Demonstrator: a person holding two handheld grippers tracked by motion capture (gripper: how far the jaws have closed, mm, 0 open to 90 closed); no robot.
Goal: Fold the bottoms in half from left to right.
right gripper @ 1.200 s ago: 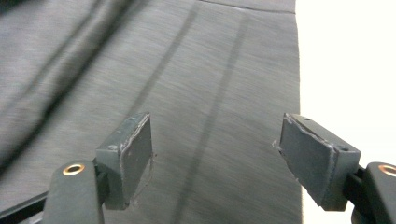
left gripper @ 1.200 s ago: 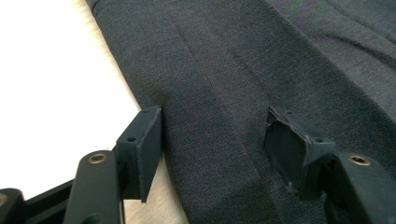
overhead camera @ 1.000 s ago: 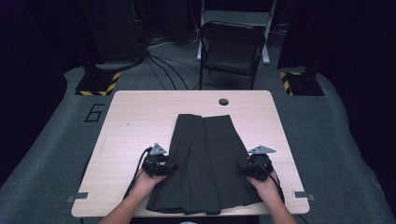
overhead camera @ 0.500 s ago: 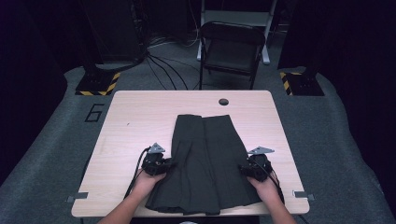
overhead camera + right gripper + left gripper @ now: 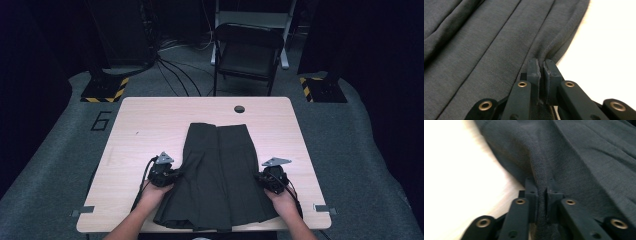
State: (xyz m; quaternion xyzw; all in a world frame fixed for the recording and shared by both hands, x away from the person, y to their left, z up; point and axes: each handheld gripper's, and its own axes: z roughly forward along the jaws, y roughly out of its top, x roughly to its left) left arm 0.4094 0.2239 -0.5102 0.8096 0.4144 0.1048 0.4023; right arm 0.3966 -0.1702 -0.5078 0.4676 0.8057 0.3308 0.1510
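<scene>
A: Item one, the garment?

B: Dark grey skirt (image 5: 220,175), pleated, lying flat on your worktop (image 5: 150,125). It runs from 12 o'clock, narrow end, to 6 o'clock, wide hem at the near edge.

A: Item two, your left tongs (image 5: 172,175)?

B: At 9 o'clock of the skirt, on its left edge. In the left gripper view the left tongs (image 5: 541,192) have just been closing, and a raised ridge of cloth (image 5: 539,170) is pinched between the jaws.

A: Item three, your right tongs (image 5: 262,178)?

B: At 3 o'clock of the skirt, on its right edge. In the right gripper view the right tongs (image 5: 541,68) have just been closing too; the jaws stand nearly together on the folded edge of the fabric (image 5: 554,47), though the cloth between them looks thin and is hard to make out.

A: Surroundings?

B: A dark round hole (image 5: 239,109) in the worktop at 12 o'clock, a folding chair (image 5: 248,50) beyond it.
</scene>
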